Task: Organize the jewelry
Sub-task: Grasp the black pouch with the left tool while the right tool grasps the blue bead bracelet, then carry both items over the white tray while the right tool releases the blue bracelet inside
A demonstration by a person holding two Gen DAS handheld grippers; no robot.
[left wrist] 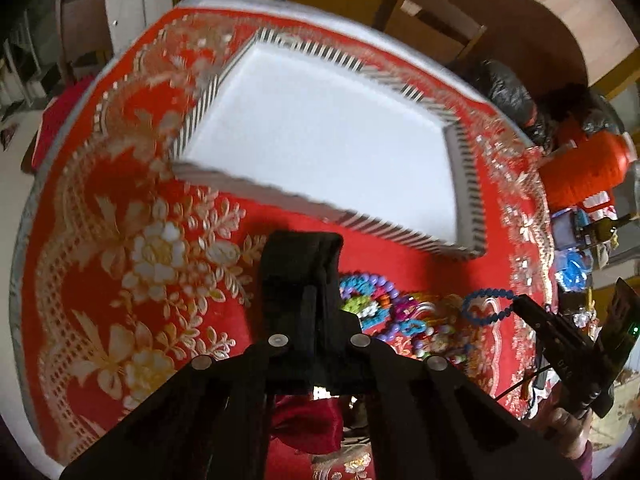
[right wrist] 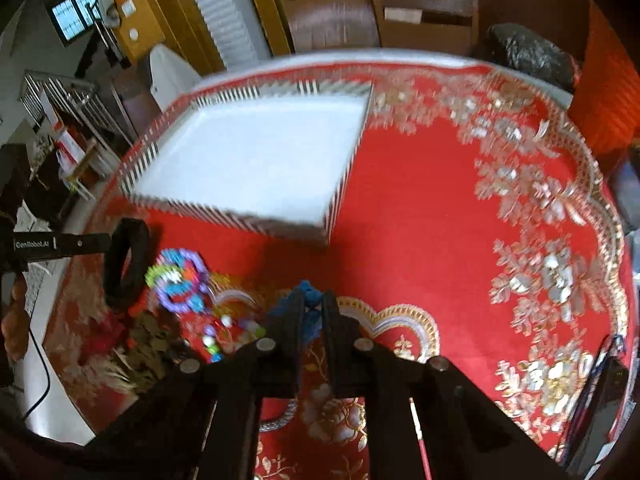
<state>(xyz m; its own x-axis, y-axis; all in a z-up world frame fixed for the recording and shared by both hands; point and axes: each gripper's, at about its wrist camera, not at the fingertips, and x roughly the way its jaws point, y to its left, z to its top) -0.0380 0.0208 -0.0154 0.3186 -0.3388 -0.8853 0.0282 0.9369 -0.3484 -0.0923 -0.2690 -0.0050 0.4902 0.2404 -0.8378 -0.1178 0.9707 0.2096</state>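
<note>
A white tray with black-and-white striped walls [left wrist: 404,90] [right wrist: 340,184] stands on the red embroidered tablecloth. A pile of colourful bead jewelry [left wrist: 384,312] [right wrist: 180,284] lies in front of it. My left gripper [left wrist: 310,276] is shut on a black ring-shaped band [left wrist: 300,256], also seen from the right wrist view [right wrist: 126,262], held above the cloth beside the pile. My right gripper [right wrist: 312,304] is shut on a blue beaded bracelet [right wrist: 310,300], which shows as a hanging loop in the left wrist view [left wrist: 486,306], lifted above the pile.
Wooden chairs [right wrist: 424,16] stand behind the table. A black bag [right wrist: 528,56] lies at the far right edge. An orange lantern [left wrist: 584,168] and clutter sit off the table's right side. A red bow [left wrist: 308,424] lies near the front.
</note>
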